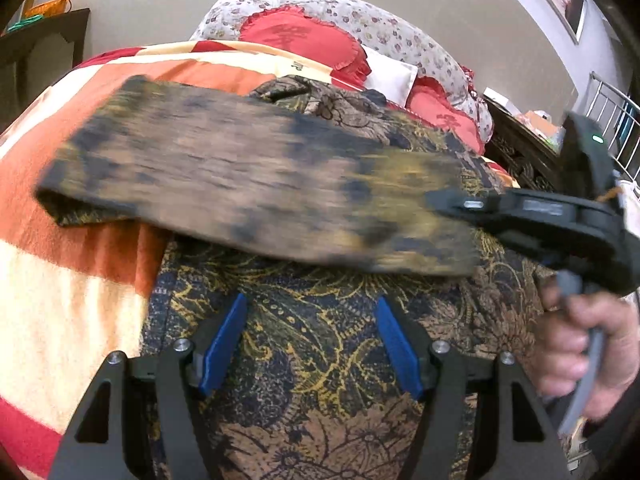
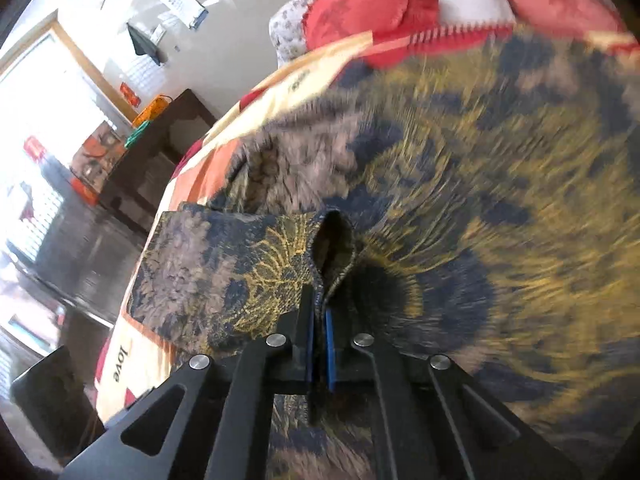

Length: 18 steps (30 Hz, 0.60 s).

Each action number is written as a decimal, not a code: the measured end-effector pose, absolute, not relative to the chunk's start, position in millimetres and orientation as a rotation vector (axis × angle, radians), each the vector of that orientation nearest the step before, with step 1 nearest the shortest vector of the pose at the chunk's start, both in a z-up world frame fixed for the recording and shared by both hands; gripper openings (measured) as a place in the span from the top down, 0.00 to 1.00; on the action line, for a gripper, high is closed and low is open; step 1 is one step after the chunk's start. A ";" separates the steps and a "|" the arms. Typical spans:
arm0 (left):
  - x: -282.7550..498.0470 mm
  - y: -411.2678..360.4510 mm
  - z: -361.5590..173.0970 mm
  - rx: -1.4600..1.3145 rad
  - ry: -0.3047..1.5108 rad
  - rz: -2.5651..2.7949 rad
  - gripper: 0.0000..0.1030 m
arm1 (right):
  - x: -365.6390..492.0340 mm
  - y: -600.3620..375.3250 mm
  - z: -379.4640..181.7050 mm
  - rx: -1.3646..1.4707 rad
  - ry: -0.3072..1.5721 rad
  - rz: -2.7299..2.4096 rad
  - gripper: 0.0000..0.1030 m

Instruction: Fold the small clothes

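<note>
- A dark navy, gold and tan floral-patterned garment (image 1: 320, 344) lies spread on a bed covered by an orange, cream and red checked blanket (image 1: 60, 280).
- The left gripper (image 1: 310, 344) hovers over the garment's body, its blue-padded fingers (image 1: 222, 344) apart with nothing pinched between them.
- The right gripper (image 2: 320, 344) has its fingers clamped on a folded edge of the garment; a loop of cloth stands up just beyond the tips.
- In the left wrist view, a long, motion-blurred strip of the garment stretches from 3 o'clock toward 9 o'clock, hiding the cloth behind it; a person's hand (image 1: 592, 352) holds the right gripper's handle at 4 o'clock.
- Red ruffled cushions (image 1: 304, 40) and a flowered pillow (image 1: 380, 24) sit at 12 o'clock.
- Only the right wrist view shows a dark wooden cabinet (image 2: 160, 152) and a bright window (image 2: 44, 92) at 9 o'clock.
</note>
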<state>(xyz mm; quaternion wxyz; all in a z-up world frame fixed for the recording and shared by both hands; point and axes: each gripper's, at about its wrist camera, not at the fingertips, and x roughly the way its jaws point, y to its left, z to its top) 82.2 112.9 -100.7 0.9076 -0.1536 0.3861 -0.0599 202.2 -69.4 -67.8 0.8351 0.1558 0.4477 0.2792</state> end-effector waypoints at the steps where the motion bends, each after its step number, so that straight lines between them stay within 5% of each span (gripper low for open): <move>1: 82.4 112.4 -100.7 -0.314 0.797 -0.122 0.31 | 200.5 -83.3 -62.2 0.315 0.940 0.563 0.88; 10: 83.0 108.5 -99.5 -0.296 0.803 -0.112 0.31 | 196.0 -254.8 -44.5 0.280 0.970 0.206 0.88; 18: 84.2 102.9 -97.6 -0.262 0.816 -0.119 0.25 | 210.5 -265.3 -70.1 0.290 1.093 0.107 0.88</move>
